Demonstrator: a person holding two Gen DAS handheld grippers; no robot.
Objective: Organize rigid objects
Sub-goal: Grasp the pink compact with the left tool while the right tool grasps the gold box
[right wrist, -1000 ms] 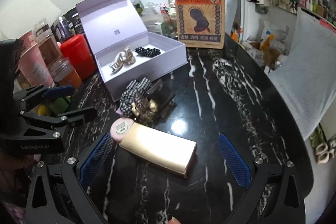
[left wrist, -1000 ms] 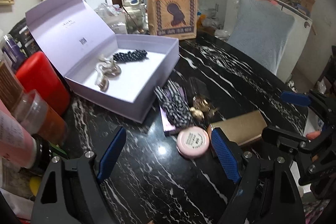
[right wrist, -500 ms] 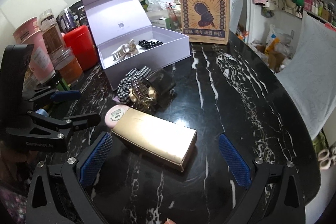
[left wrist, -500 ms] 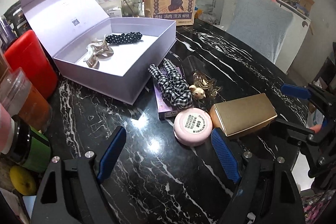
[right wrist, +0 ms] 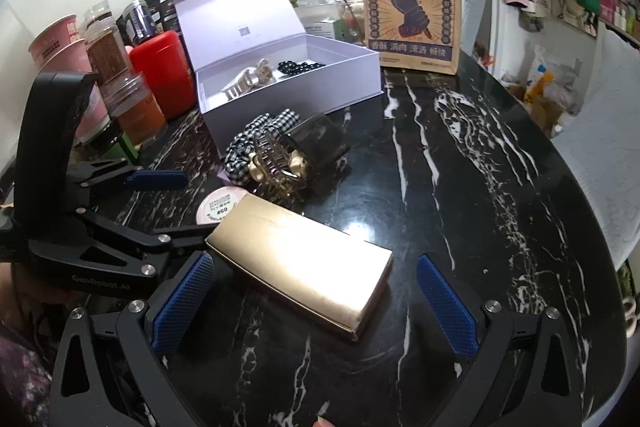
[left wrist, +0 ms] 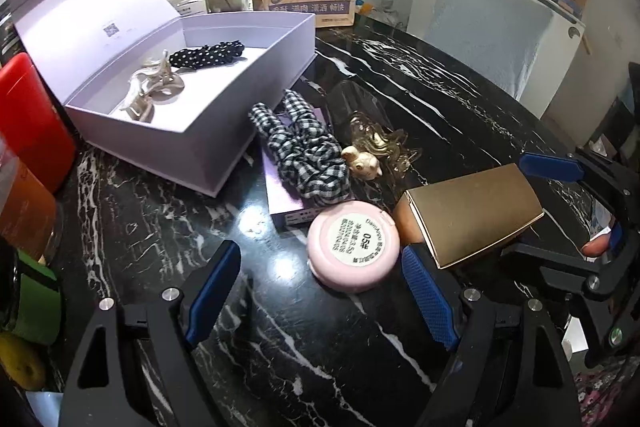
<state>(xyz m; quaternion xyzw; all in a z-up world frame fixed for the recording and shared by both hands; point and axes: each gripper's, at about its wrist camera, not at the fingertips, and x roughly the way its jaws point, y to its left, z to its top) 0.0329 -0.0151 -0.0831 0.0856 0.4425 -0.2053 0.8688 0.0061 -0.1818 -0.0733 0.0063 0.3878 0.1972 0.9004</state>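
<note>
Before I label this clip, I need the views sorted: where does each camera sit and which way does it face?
Left wrist: on the left gripper, low over the table, facing the pink compact and lavender box; right gripper at right.
Right wrist: on the right gripper, straddling the gold case; left gripper at left.
Shared: compact, case, box, paper bag.

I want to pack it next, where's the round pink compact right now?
The pink compact lies on the black marble table, between the gold box and the checked scrunchie.
</note>
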